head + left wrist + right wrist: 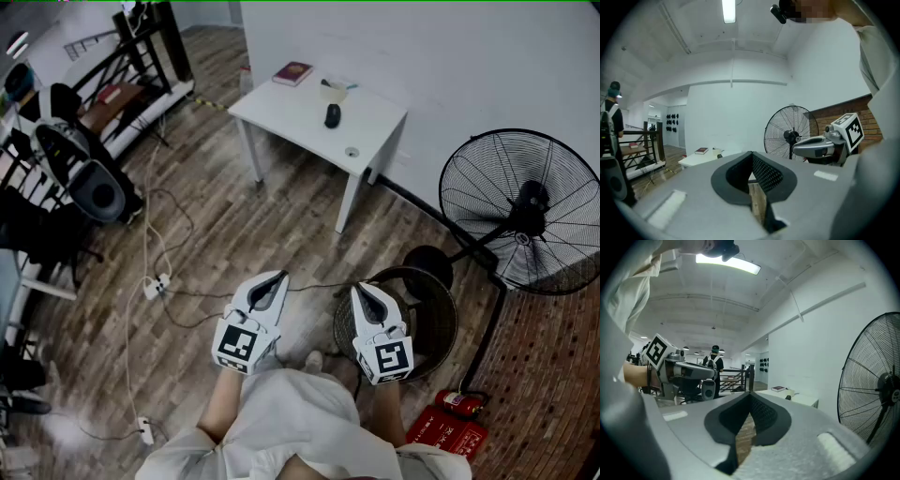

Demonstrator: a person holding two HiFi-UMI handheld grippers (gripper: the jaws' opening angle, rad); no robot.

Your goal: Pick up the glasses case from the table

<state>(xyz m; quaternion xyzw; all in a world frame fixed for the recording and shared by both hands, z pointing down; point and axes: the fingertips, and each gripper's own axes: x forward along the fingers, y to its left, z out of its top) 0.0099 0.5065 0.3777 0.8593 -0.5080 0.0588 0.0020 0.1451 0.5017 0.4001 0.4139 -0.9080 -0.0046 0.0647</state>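
Case: the small dark oval (332, 115), which I take to be the glasses case, lies near the middle of the far white tabletop (291, 111). A cup (333, 91) is just beyond it and a book (292, 73) sits at the far left corner.
Left gripper (278, 277): held low by the person's body, jaws closed tip to tip, nothing between them.
Right gripper (362, 290): just right of it, jaws likewise closed and empty.
Stage: reach not begun; both grippers are well apart from the tabletop, with open floor between.
Risk, walking: cables (150, 234) trail over the floor on the left and a bin (433, 319) stands just beside the right gripper. A careless step could snag or bump either.
Risk, grasp: jaws arriving closed would shove the case towards the cup instead of straddling it.
Risk, hold: a rounded case pinched off-centre may slip out.
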